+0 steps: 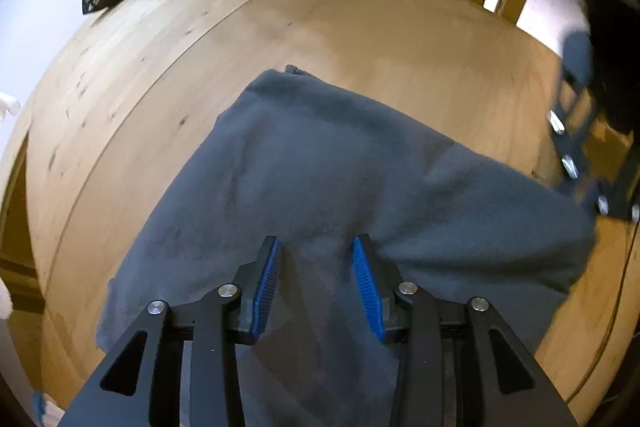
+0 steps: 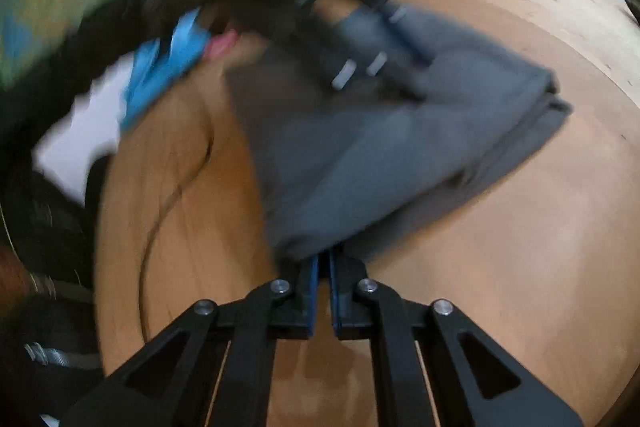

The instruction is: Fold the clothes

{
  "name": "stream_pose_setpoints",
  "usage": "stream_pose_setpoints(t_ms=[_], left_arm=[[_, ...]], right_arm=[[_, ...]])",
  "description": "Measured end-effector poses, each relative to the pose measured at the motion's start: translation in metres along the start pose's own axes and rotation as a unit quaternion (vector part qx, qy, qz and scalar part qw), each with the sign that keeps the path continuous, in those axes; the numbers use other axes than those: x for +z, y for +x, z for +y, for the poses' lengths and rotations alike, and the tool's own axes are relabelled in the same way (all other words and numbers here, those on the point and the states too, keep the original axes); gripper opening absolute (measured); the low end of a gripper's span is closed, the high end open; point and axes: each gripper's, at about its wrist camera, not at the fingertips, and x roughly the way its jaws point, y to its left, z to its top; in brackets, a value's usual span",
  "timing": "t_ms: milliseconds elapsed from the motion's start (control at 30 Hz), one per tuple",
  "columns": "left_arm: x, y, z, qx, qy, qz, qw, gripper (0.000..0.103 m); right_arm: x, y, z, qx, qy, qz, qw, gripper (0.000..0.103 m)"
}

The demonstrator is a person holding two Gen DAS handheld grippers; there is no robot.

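Grey garment (image 1: 320, 167) lies part-folded on the wooden table (image 1: 360, 19), one edge pinched in the right gripper (image 2: 324, 259) while the left gripper (image 1: 316, 267) hovers wide above it; that narrow pinch may slip and spoil the fold.

The grey garment (image 1: 320, 163) is soft, matt fleece-like cloth. The tabletop (image 1: 360, 19) is pale, smooth, scuffed wood. The left tool (image 1: 317, 281) has matt black plastic links, ribbed blue pads (image 1: 267, 291) and shiny metal pins.
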Motion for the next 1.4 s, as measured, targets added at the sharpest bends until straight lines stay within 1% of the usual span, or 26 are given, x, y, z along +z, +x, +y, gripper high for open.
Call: stream_pose_setpoints(t_ms=[33,133,200,233,300,367,400,433,467,500,533,567,600,667,700,733,833,867,933,1000,1067,1200,1233,1300,1367,1400], left_arm=[[0.0,0.001,0.003,-0.003,-0.005,-0.002,1.0,0.046],[-0.002,0.003,0.007,-0.008,-0.015,-0.004,0.9998,0.05],[-0.005,-0.005,-0.001,0.001,-0.008,-0.006,0.9999,0.048],[-0.007,-0.011,-0.007,0.009,-0.001,-0.009,0.9999,0.04],[-0.016,-0.031,-0.019,0.013,0.012,-0.023,0.9996,0.039],[-0.031,-0.056,-0.03,0.007,0.023,-0.046,0.9986,0.04],[-0.042,-0.067,-0.036,0.001,0.024,-0.055,0.9982,0.04],[-0.051,-0.073,-0.04,-0.006,0.02,-0.06,0.9979,0.04],[-0.063,-0.074,-0.046,-0.019,0.019,-0.053,0.9983,0.04],[-0.075,-0.074,-0.05,-0.031,0.018,-0.044,0.9984,0.04],[-0.086,-0.066,-0.051,-0.029,0.018,-0.025,0.9991,0.042],[-0.097,-0.057,-0.051,-0.027,0.018,-0.006,0.9995,0.043],[-0.108,-0.048,-0.051,-0.025,0.018,0.013,0.9994,0.043],[-0.119,-0.05,-0.044,-0.04,-0.007,0.003,0.9992,0.043],[-0.121,-0.059,-0.04,-0.039,-0.012,0.003,0.9992,0.042],[-0.124,-0.07,-0.037,-0.034,-0.015,-0.007,0.9993,0.042],[-0.135,-0.109,-0.023,-0.013,-0.037,-0.063,0.9972,0.042],[-0.138,-0.116,-0.015,-0.012,-0.054,-0.073,0.9958,0.041],[-0.144,-0.125,-0.004,-0.011,-0.078,-0.085,0.9933,0.041],[-0.155,-0.124,0.001,-0.014,-0.09,-0.077,0.9928,0.041],[-0.157,-0.091,0.001,-0.017,-0.09,-0.039,0.995,0.04],[-0.173,-0.073,0.0,-0.018,-0.085,-0.02,0.996,0.043],[-0.171,-0.078,0.003,-0.019,-0.091,-0.023,0.9954,0.042],[-0.162,-0.094,0.01,-0.02,-0.091,-0.049,0.9945,0.04],[-0.143,-0.097,0.015,0.005,-0.076,-0.063,0.9951,0.04],[-0.133,-0.098,0.017,0.017,-0.069,-0.07,0.995,0.04]], right_arm=[[-0.004,0.003,0.004,-0.012,-0.008,0.014,1.0,0.006],[-0.002,-0.005,-0.003,-0.015,0.019,0.003,1.0,0.006],[-0.002,-0.019,0.0,-0.049,0.023,-0.003,0.999,0.006],[-0.002,-0.025,0.001,-0.066,0.025,-0.006,0.997,0.006],[0.006,-0.041,0.002,-0.088,0.042,-0.043,0.994,0.006],[0.013,-0.05,0.007,-0.071,0.056,-0.081,0.993,0.007],[0.019,-0.047,0.012,-0.065,0.058,-0.087,0.992,0.007],[0.024,-0.041,0.016,-0.068,0.054,-0.085,0.993,0.008],[0.028,-0.035,0.018,-0.065,0.051,-0.079,0.994,0.008],[0.03,-0.02,0.014,-0.065,0.054,-0.054,0.995,0.008],[0.032,-0.006,0.011,-0.065,0.058,-0.03,0.996,0.008],[0.028,0.013,-0.001,-0.103,0.078,0.021,0.991,0.007],[0.024,0.009,-0.005,-0.112,0.096,0.018,0.989,0.01],[0.016,0.001,-0.012,-0.129,0.131,0.013,0.983,0.012],[0.017,-0.008,-0.007,-0.136,0.13,0.0,0.982,0.013],[0.017,-0.016,-0.001,-0.143,0.128,-0.012,0.981,0.014],[0.031,-0.025,0.024,-0.146,0.108,-0.039,0.983,0.014],[0.037,-0.024,0.031,-0.147,0.101,-0.047,0.983,0.018],[0.051,-0.008,0.039,-0.124,0.101,-0.045,0.986,0.025],[0.048,-0.003,0.039,-0.121,0.111,-0.029,0.986,0.027],[0.045,0.001,0.039,-0.117,0.121,-0.013,0.986,0.027],[0.038,0.01,0.038,-0.111,0.141,0.018,0.984,0.027],[0.037,0.013,0.038,-0.109,0.146,0.026,0.983,0.027],[0.046,-0.007,0.032,-0.148,0.146,-0.013,0.978,0.029],[0.063,-0.013,0.012,-0.181,0.166,-0.048,0.968,0.039],[0.072,-0.017,0.002,-0.198,0.175,-0.066,0.962,0.04]])
